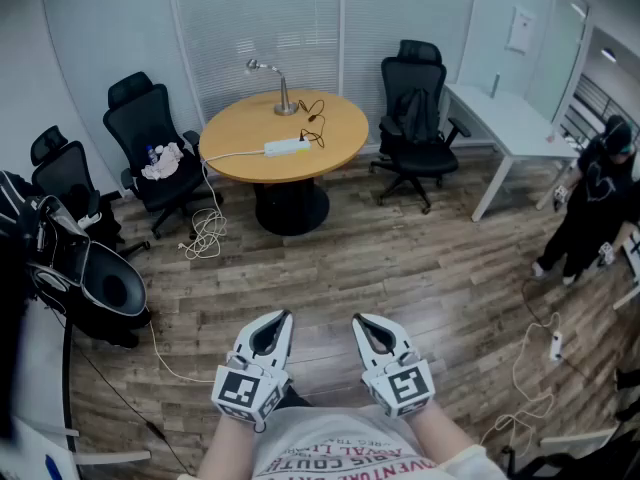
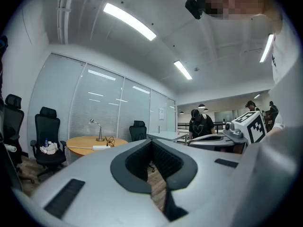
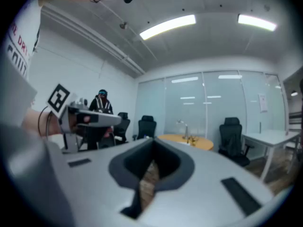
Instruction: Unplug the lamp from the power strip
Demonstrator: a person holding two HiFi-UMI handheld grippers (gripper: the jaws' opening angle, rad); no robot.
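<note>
Dead ahead at 12 o'clock, across a wide stretch of wood floor, sits the round table (image 1: 245, 128), and everything this job needs is on it. The lamp (image 1: 283, 92) stands toward the far edge; the white power strip (image 1: 286, 147) lies just at 6 o'clock from it, long axis running roughly 9 to 3 across the tabletop. The lamp's black cord (image 1: 316, 120) loops down to the strip's 3 o'clock end, so that looks like where the plug sits, though it's too small to make out from here.

Down by the body, the left gripper (image 1: 274, 320) has its jaws together with nothing between them, and the right gripper (image 1: 366, 324) is the same, pressed closed and empty. Both are well apart from the table. The left lines up almost straight below the strip; the right sits off toward 5 o'clock of it. My read: it's a walk-up first, then either hand could take the plug end.
</note>
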